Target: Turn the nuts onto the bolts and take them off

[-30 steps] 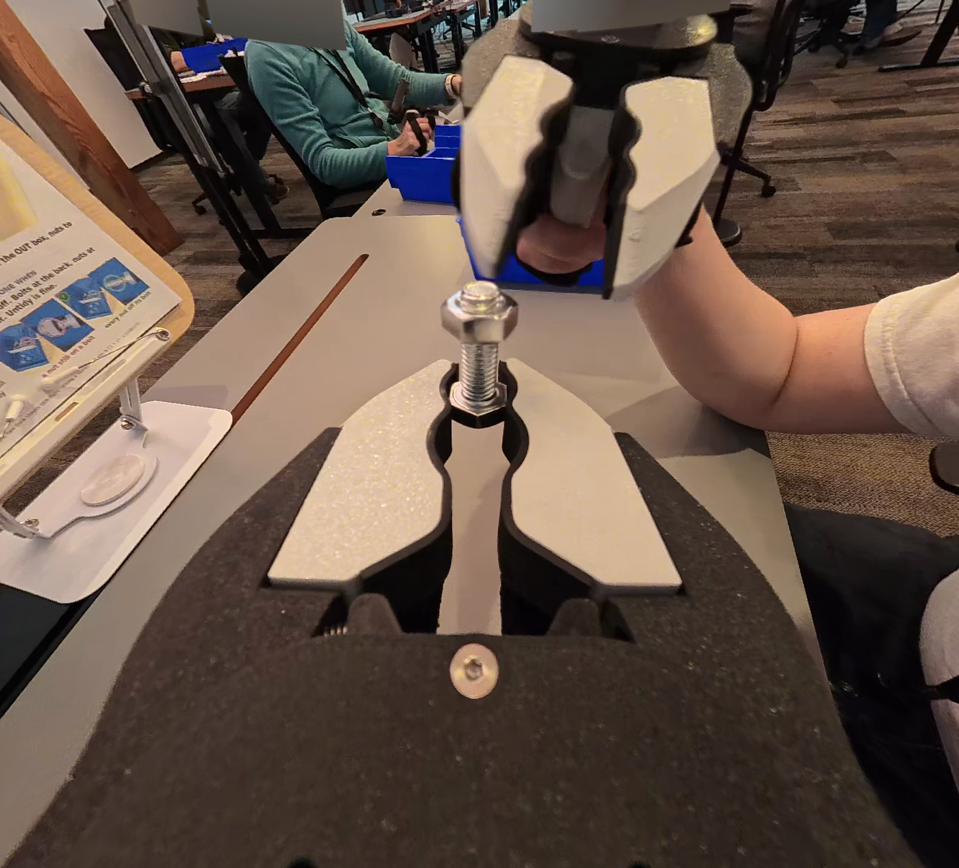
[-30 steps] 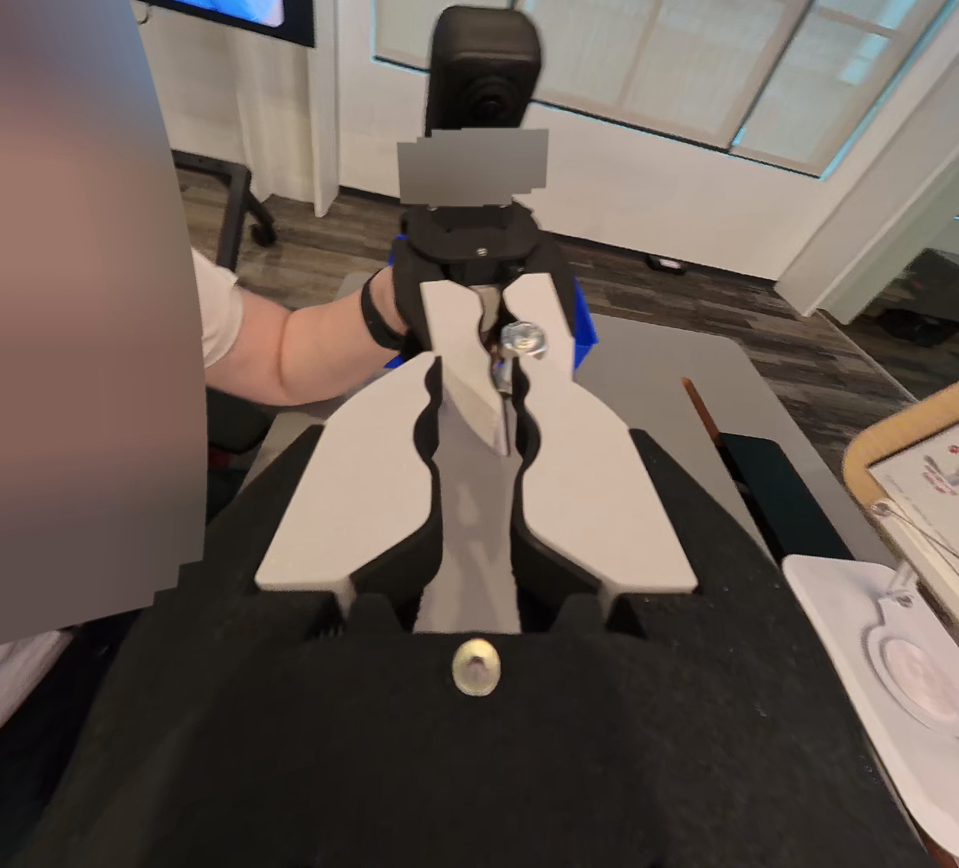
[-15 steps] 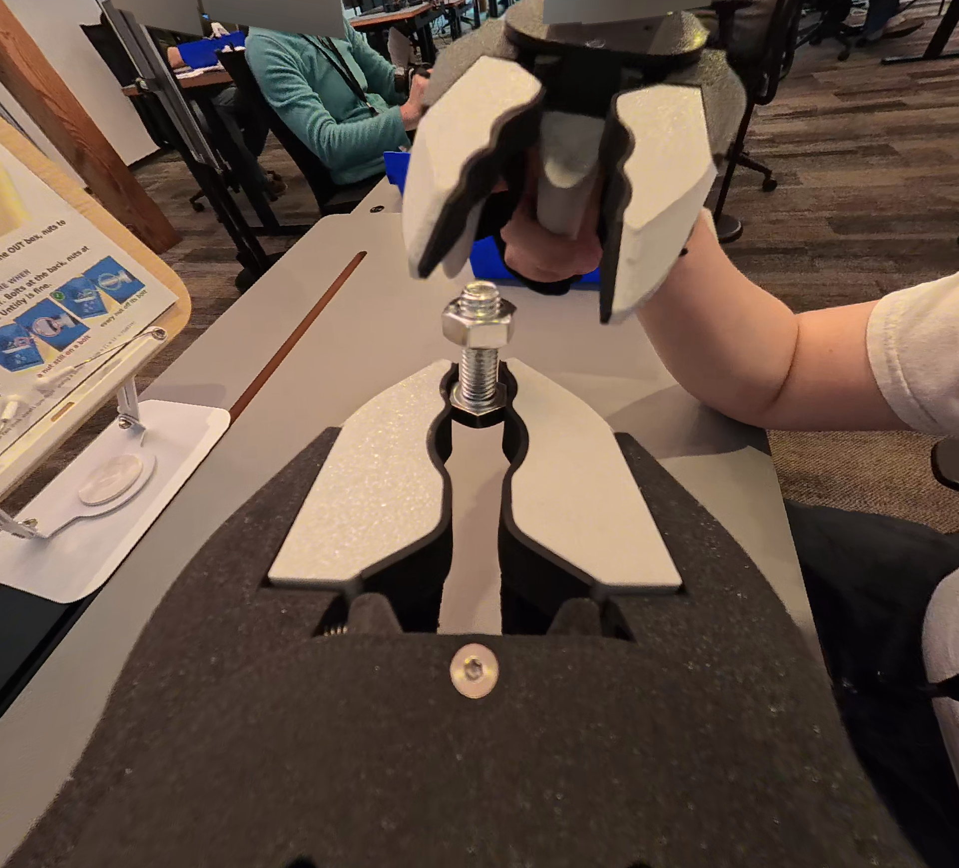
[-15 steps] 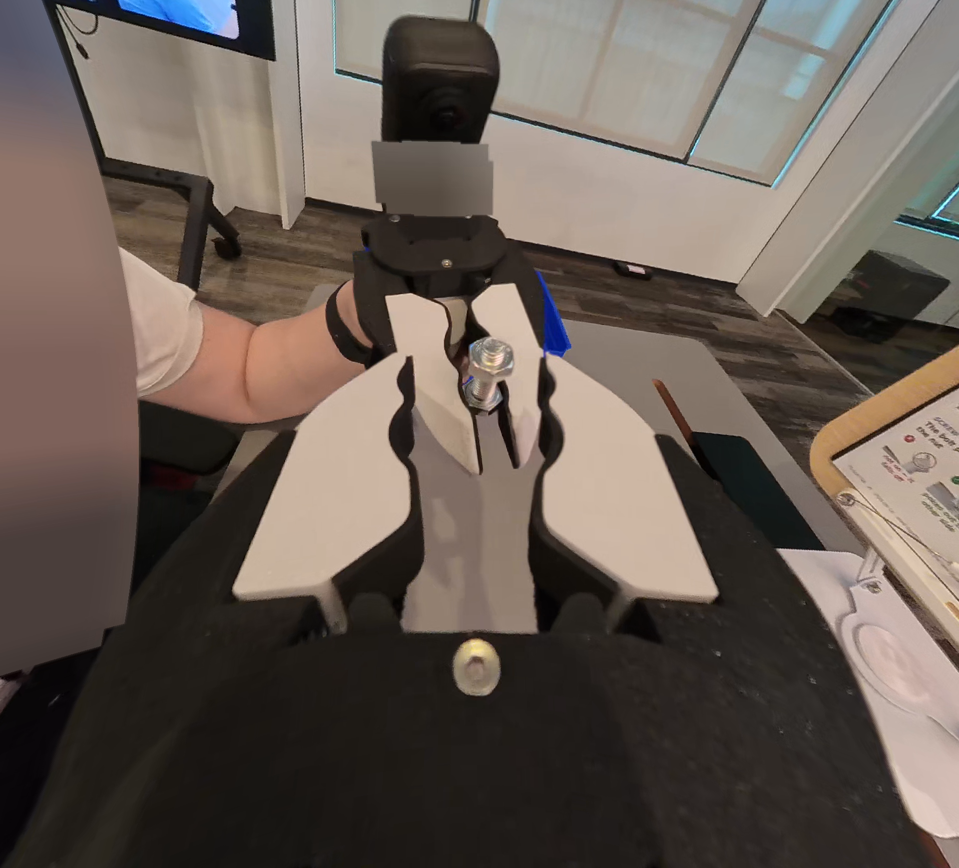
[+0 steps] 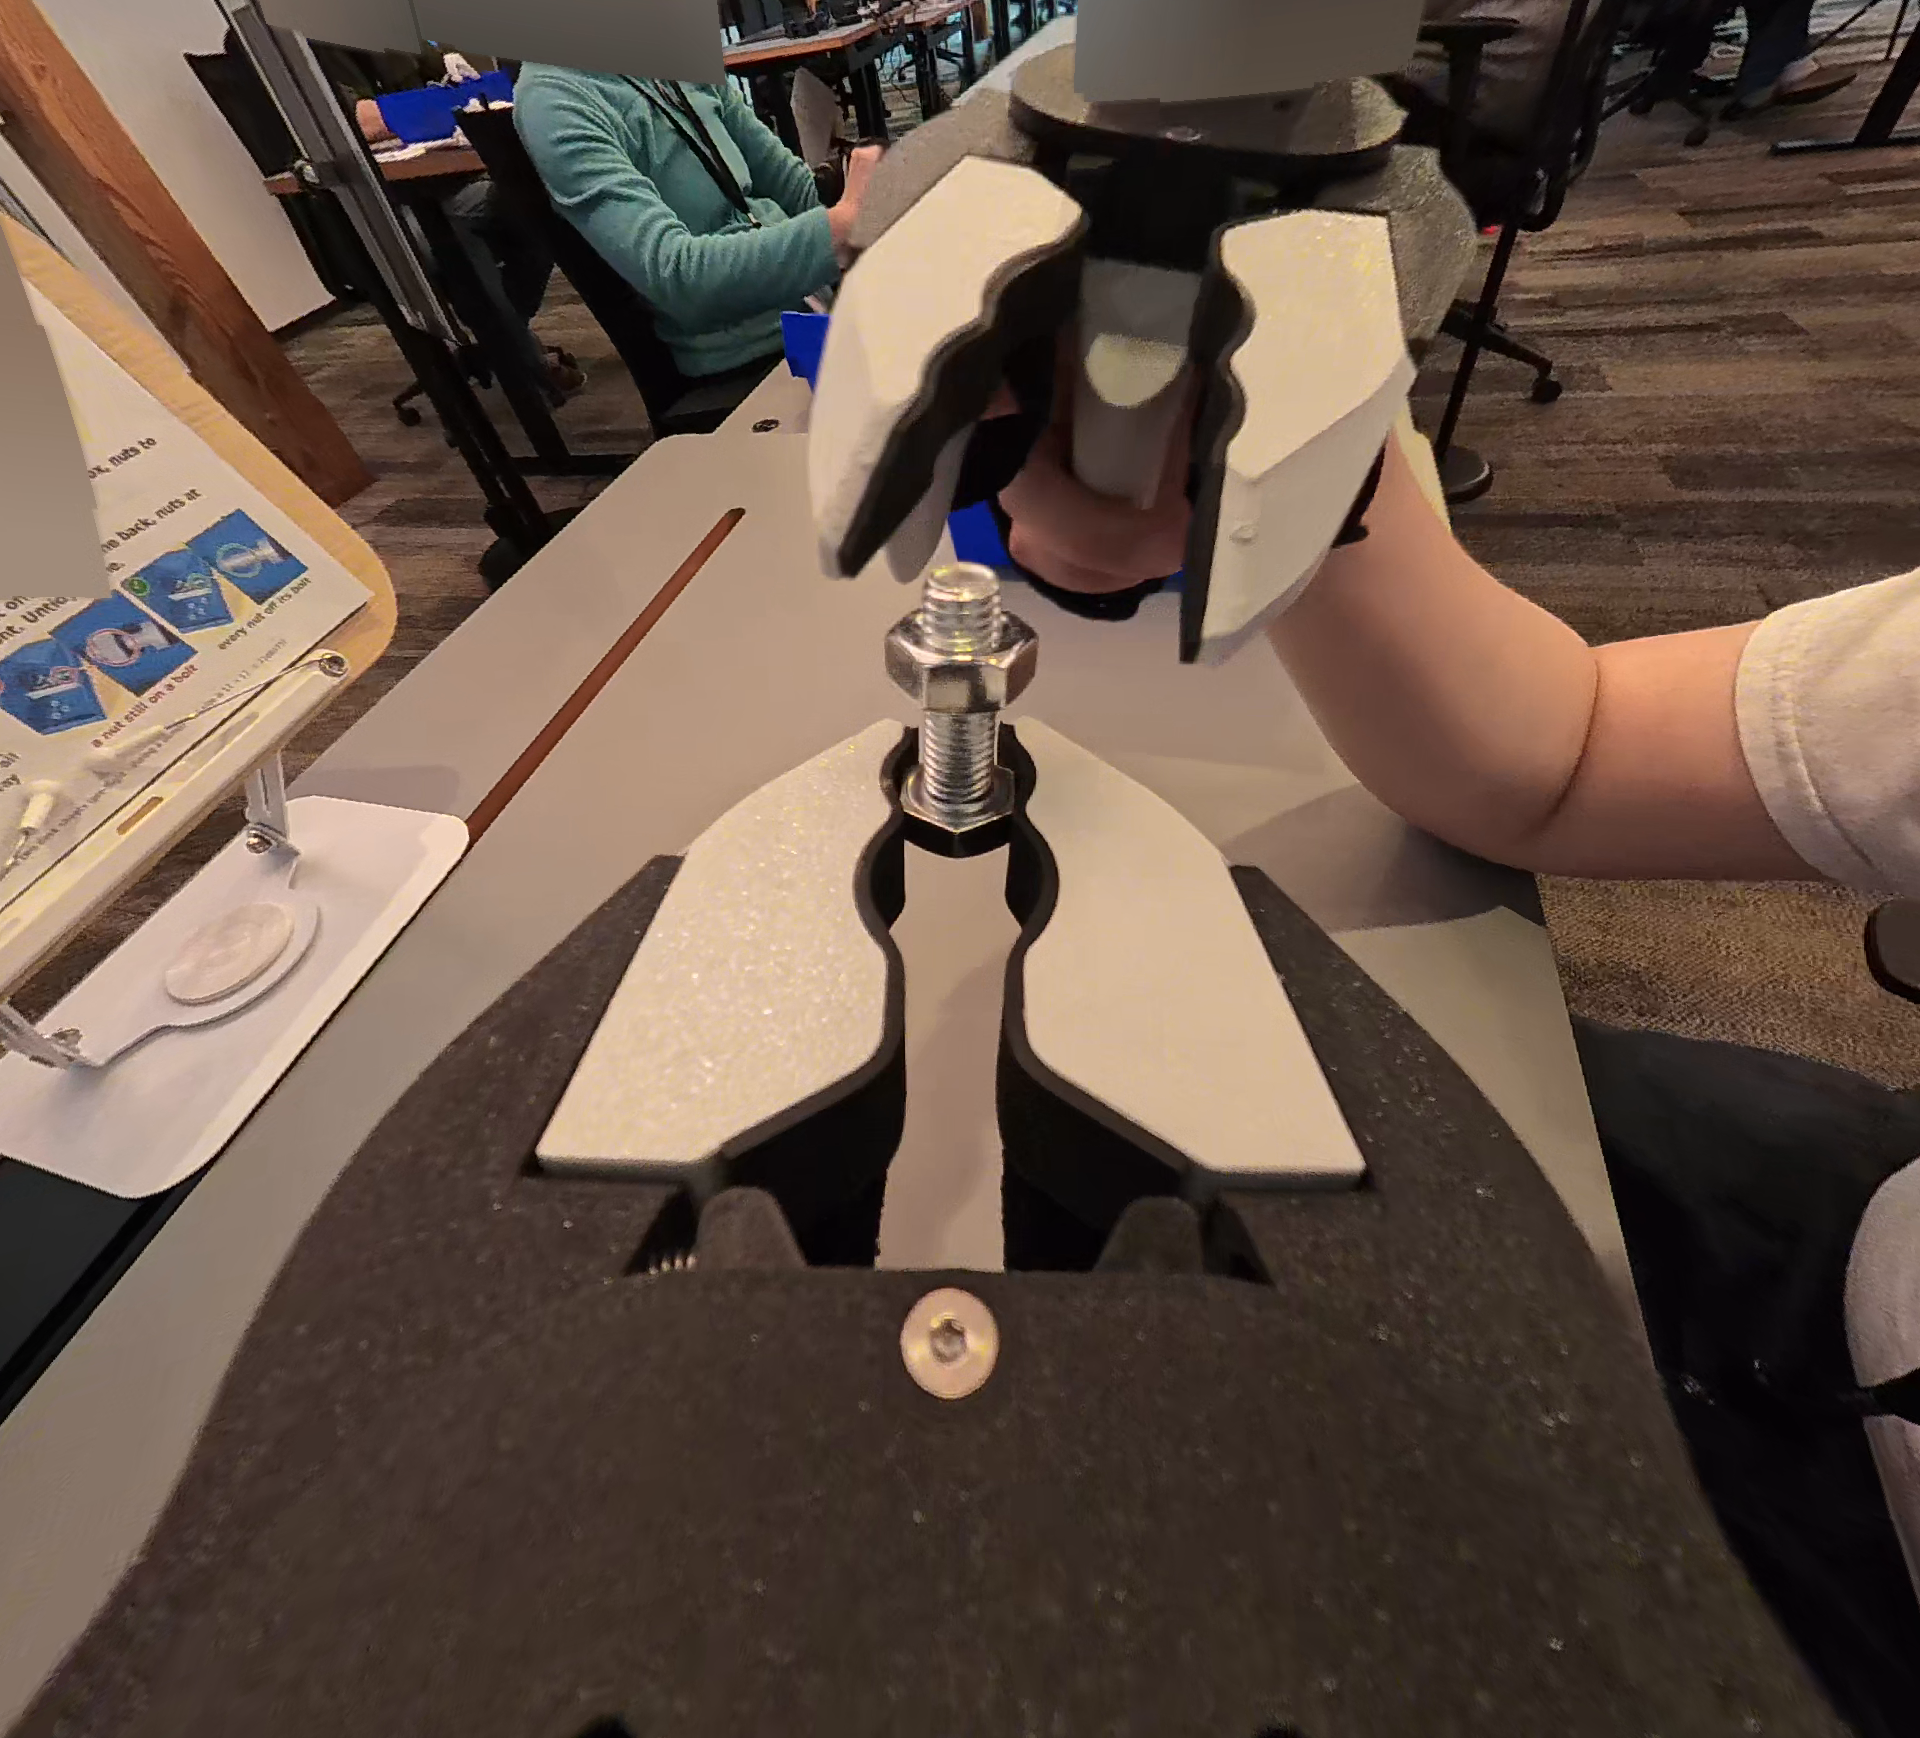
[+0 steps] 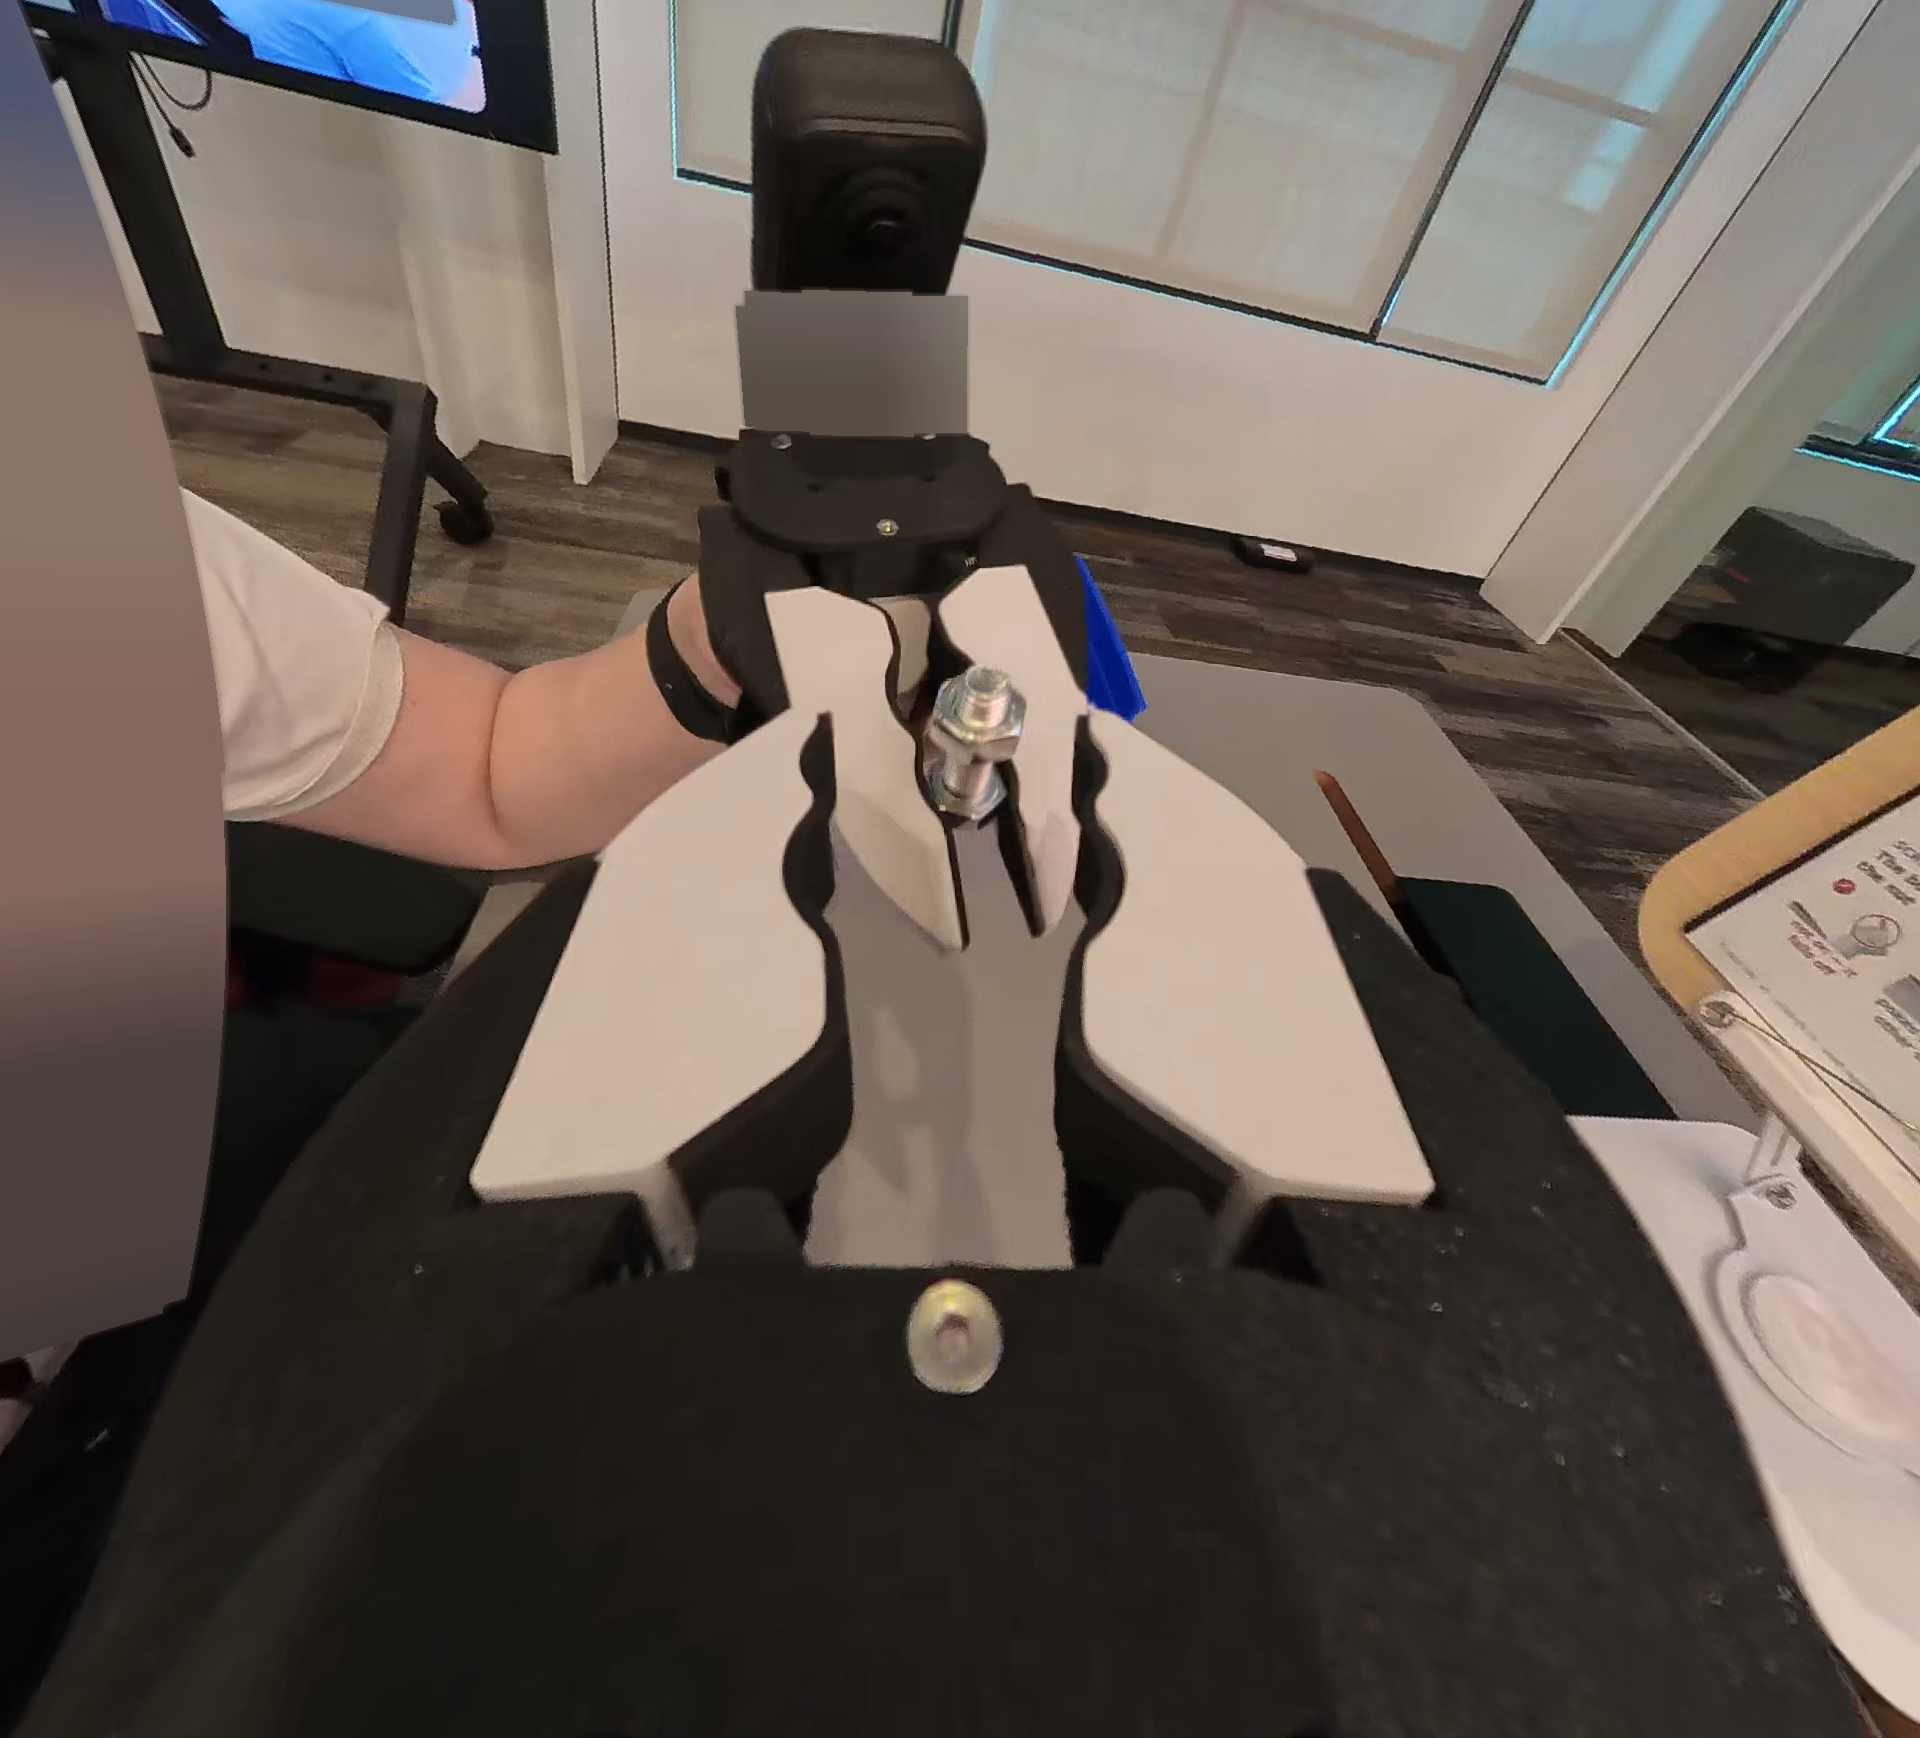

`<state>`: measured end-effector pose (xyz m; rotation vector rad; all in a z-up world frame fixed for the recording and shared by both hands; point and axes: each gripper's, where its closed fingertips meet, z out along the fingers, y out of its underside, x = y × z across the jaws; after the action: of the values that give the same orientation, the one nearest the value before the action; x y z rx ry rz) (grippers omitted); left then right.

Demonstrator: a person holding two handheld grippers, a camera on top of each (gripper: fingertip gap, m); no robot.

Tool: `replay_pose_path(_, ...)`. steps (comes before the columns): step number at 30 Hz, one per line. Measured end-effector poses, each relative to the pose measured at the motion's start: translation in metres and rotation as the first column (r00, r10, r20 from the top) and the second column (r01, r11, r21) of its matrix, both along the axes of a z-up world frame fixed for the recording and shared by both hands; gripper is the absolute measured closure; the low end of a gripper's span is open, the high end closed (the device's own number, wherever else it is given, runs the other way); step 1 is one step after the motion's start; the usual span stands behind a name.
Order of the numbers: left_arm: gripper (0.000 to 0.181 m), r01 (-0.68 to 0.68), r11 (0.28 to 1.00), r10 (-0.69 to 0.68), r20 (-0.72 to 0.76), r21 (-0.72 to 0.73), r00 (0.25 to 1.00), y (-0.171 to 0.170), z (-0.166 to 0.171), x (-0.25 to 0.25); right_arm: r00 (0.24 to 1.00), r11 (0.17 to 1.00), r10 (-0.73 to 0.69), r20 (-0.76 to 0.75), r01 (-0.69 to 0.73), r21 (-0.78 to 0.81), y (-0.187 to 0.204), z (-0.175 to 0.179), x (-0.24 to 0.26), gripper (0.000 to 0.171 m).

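A steel bolt (image 5: 954,758) stands upright with its thread up, and my left gripper (image 5: 956,789) is shut on its head. A hex nut (image 5: 961,665) sits near the top of the thread, with the bolt's end poking out above it. My right gripper (image 5: 1039,597) hangs just above and behind the nut, open and empty, with its jaws wide apart. In the right wrist view my right gripper (image 6: 956,732) straddles the nut (image 6: 979,722) without touching it. The left gripper (image 6: 997,930) faces it and holds the bolt (image 6: 966,784).
A grey table (image 5: 727,597) lies below. An instruction card on a white stand (image 5: 156,649) is at the left and shows in the right wrist view (image 6: 1818,940) at the right. A blue bin (image 5: 805,348) sits behind the right gripper. A person sits at a far desk. There is about 5 centimetres between the tips of the two grippers.
My right gripper has opened wider and turned a little above the nut. My left gripper has kept hold of the bolt and stayed in place.
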<state>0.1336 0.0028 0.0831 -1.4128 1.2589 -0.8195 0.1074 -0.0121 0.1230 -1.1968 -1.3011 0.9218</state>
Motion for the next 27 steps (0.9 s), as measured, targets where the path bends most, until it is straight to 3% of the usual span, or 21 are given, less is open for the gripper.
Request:
replay_pose_path(11, 0.167, 0.004, 1.000, -0.004, 0.012, -0.002, 1.000, -0.001, 0.001, 0.002, 1.000, 1.000, 0.001, -0.023, -0.002, -0.025, 0.007, -0.005, -0.009, 0.135)
replay_pose_path(16, 0.167, 0.002, 1.000, -0.002, 0.018, 0.001, 1.000, 0.000, 0.002, 0.001, 1.000, 0.999, 0.018, -0.024, -0.019, -0.035, 0.005, -0.005, -0.011, 0.153)
replay_pose_path(24, 0.167, -0.013, 1.000, 0.013, 0.022, 0.000, 1.000, 0.003, 0.001, 0.000, 1.000, 0.999, 0.000, -0.024, -0.001, -0.038, 0.008, -0.006, -0.013, 0.153)
replay_pose_path(27, 0.149, -0.029, 1.000, 0.029, 0.007, -0.004, 1.000, 0.004, -0.001, 0.000, 1.000, 0.999, 0.000, -0.024, -0.002, -0.052, 0.009, -0.007, -0.014, 0.154)
